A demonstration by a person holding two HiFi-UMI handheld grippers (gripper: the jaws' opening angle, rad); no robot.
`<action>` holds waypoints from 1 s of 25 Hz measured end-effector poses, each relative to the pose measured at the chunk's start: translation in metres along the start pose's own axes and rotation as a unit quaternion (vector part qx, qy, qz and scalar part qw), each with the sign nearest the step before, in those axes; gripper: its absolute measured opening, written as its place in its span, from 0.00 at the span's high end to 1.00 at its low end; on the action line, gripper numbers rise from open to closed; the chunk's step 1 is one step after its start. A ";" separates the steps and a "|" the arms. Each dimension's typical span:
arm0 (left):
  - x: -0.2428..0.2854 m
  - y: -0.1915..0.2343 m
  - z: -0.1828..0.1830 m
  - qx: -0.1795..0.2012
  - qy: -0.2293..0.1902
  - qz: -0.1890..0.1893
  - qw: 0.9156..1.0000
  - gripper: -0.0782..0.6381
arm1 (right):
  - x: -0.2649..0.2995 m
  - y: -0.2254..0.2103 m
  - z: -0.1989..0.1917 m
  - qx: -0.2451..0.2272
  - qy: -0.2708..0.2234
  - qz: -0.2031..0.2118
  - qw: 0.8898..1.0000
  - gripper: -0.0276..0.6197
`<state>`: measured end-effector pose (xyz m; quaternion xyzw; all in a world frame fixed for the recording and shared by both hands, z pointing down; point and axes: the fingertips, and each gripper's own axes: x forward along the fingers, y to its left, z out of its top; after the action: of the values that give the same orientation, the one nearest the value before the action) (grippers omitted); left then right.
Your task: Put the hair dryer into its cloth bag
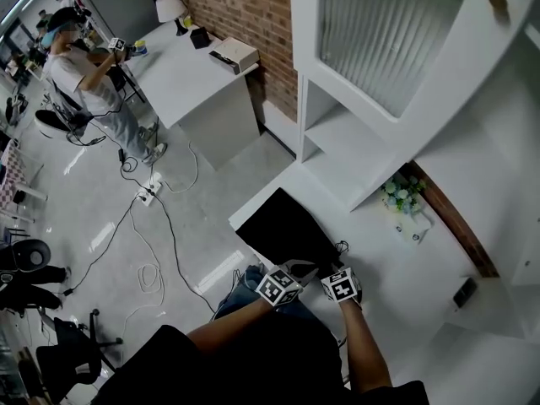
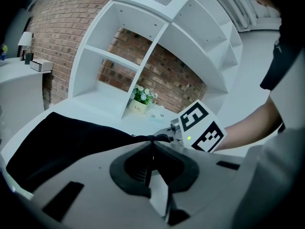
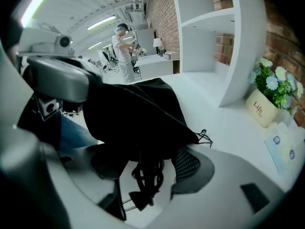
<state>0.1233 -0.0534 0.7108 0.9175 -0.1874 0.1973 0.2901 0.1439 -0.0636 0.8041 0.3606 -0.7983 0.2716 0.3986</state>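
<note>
Black cloth bag: spread on the white counter near its front edge, with the near end raised off the surface.
Left gripper: clenched on the raised rim of the bag, with cloth pinched between the closed tips.
Right gripper: released, jaws wide apart and pads pressing on nothing. Positioned just beside the left gripper at the bag's near end.
Black power cord: looped bundle hanging from under the bag's edge into the gap between the right gripper's jaws.
Two-pin black plug: dangling at the bottom of the bundle, below the jaws.
Hair dryer: body hidden in every view; only cord and plug showing outside the cloth.
Thin black drawstring: looped at the bag's corner on the counter.
White pot of pale flowers: upright on the counter against the red brick wall, well apart from the bag.
Second person: standing at a far white desk.
</note>
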 end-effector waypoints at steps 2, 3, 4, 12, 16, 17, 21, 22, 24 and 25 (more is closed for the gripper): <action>0.001 0.001 -0.001 -0.001 -0.001 0.002 1.000 0.85 | -0.011 0.003 -0.006 0.004 -0.005 0.007 1.000 0.50; 0.001 0.002 0.000 0.001 -0.002 0.004 1.000 0.85 | -0.016 0.004 -0.010 0.004 -0.006 0.007 1.000 0.50; 0.002 0.003 0.000 0.004 -0.001 0.008 1.000 0.85 | -0.020 0.005 -0.014 0.003 -0.010 0.002 1.000 0.50; 0.007 0.007 0.002 -0.008 -0.011 0.018 1.000 0.85 | -0.017 0.008 -0.045 0.013 0.008 -0.003 1.000 0.50; 0.009 0.003 -0.004 0.000 0.002 0.025 1.000 0.85 | -0.005 0.011 -0.056 0.001 0.028 0.007 1.000 0.50; 0.009 0.003 -0.006 0.004 0.005 0.028 1.000 0.85 | -0.003 0.010 -0.058 0.001 0.031 0.008 0.999 0.50; 0.010 0.002 -0.008 0.010 0.005 0.032 0.999 0.85 | -0.002 0.004 -0.058 0.010 0.035 0.001 0.999 0.58; 0.011 0.002 -0.007 0.010 0.005 0.032 0.999 0.85 | -0.003 0.003 -0.056 0.012 0.033 -0.002 0.999 0.59; 0.011 0.002 -0.006 0.010 0.004 0.031 0.999 0.85 | -0.008 -0.001 -0.050 0.020 0.024 -0.010 0.999 0.61; 0.011 0.002 -0.005 0.010 0.003 0.030 0.999 0.85 | -0.010 -0.005 -0.046 0.026 0.015 -0.013 0.999 0.62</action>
<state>0.1308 -0.0542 0.7207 0.9136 -0.2121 0.2109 0.2754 0.1721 -0.0293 0.8213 0.3769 -0.7800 0.2926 0.4049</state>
